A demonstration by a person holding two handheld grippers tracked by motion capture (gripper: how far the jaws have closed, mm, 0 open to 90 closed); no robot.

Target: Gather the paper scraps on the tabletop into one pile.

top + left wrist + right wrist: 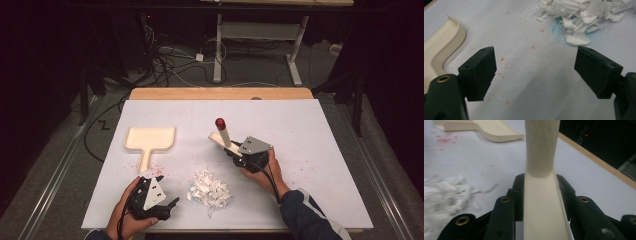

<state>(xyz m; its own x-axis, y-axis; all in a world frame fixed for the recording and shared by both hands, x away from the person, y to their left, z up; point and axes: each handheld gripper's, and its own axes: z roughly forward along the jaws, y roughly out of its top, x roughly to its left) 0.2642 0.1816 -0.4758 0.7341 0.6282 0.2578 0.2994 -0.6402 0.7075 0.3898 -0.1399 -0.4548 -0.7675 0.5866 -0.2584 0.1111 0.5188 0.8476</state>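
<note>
My right gripper point(233, 150) is shut on the cream handle of a small sweeping tool point(222, 134) with a red tip point(220, 122), which stands tilted over the middle of the table. In the right gripper view the handle point(541, 165) rises between the closed jaws. A pile of white paper shreds point(209, 190) lies below and to the left of that gripper. My left gripper point(169, 191) rests at the front left, open and holding nothing point(535, 67). Its view has the shreds point(584, 17) ahead on the right. A cream dustpan point(150, 138) lies flat at the left.
A white sheet point(300, 130) covers the table, with a wooden edge point(220, 93) at the back. Red specks point(157, 167) dot the sheet near the dustpan's handle. Beyond the table are floor cables point(175, 65) and a desk's white legs point(218, 50).
</note>
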